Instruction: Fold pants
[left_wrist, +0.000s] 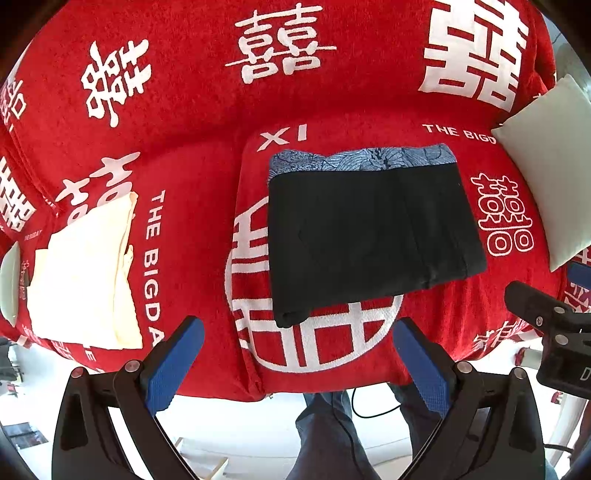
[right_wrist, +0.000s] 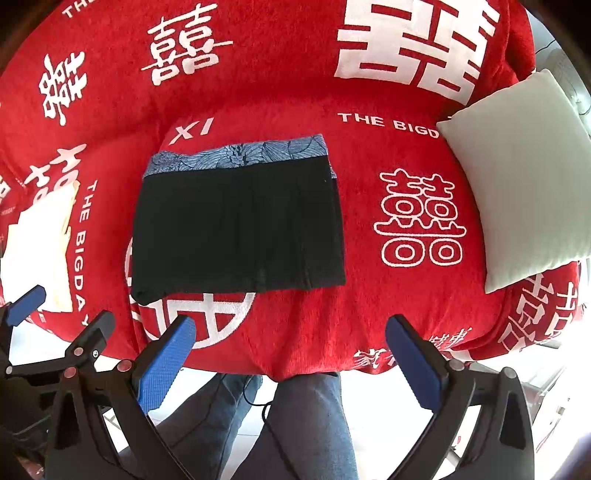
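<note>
Black pants (left_wrist: 369, 236) lie folded into a flat rectangle on the red sofa seat, also in the right wrist view (right_wrist: 236, 229). A blue patterned cloth (left_wrist: 362, 158) shows under their far edge, also in the right wrist view (right_wrist: 240, 153). My left gripper (left_wrist: 297, 354) is open and empty, held back over the sofa's front edge, short of the pants. My right gripper (right_wrist: 290, 350) is open and empty too, near the front edge, to the right of the pants. The right gripper's finger shows at the right of the left wrist view (left_wrist: 532, 306).
The sofa (left_wrist: 184, 110) has a red cover with white characters. A folded cream cloth (left_wrist: 85, 273) lies left of the pants. A white cushion (right_wrist: 524, 177) leans at the right end. The person's jeans-clad legs (right_wrist: 295, 424) stand at the sofa's front.
</note>
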